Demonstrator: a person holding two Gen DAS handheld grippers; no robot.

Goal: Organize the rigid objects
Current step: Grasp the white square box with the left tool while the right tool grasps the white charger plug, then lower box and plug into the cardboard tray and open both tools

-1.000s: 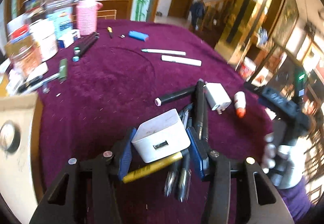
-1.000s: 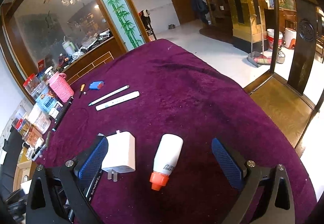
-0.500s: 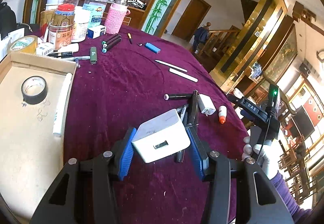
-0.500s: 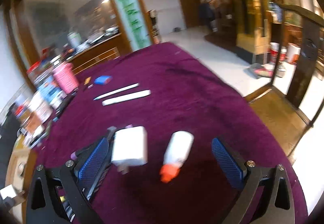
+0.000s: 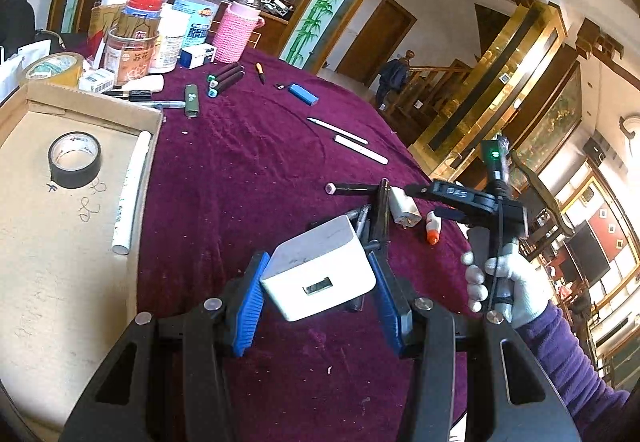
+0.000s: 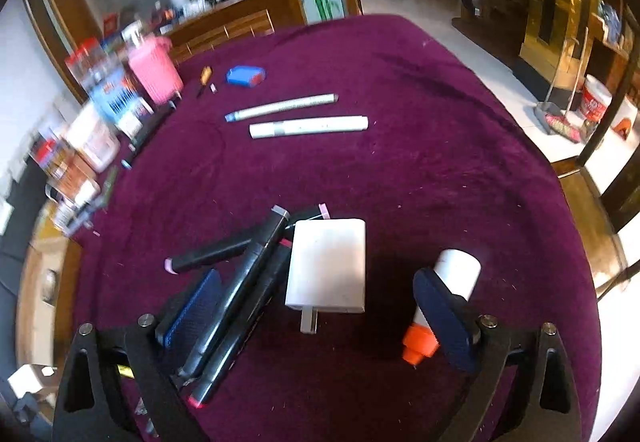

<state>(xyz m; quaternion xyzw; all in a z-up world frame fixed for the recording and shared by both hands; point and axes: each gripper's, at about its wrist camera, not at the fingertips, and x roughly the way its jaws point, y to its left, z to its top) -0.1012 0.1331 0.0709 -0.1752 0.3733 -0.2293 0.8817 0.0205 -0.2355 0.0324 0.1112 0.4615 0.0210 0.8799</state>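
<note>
My left gripper [image 5: 318,300] is shut on a white USB charger block [image 5: 318,274] and holds it above the purple tablecloth [image 5: 256,170]. A cardboard box [image 5: 60,242] at the left holds a black tape roll [image 5: 74,159] and a white tube [image 5: 130,194]. My right gripper [image 6: 316,312] is open and low over a second white plug charger [image 6: 327,272], which lies between its pads. A white bottle with an orange cap [image 6: 444,300] lies by the right pad. Black markers [image 6: 240,282] lie by the left pad. The right gripper also shows in the left wrist view [image 5: 452,198].
Two white pens [image 6: 308,126], a blue lighter [image 6: 245,75] and a small screwdriver [image 6: 204,79] lie farther back. Jars, a pink cup [image 5: 234,32], a tape roll [image 5: 54,68] and boxes crowd the far left edge. The table edge [image 6: 568,202] curves at the right.
My left gripper has lifted the charger block away from the marker pile and drawn back toward the box. My right gripper has shifted left from around the bottle to around the plug charger.
</note>
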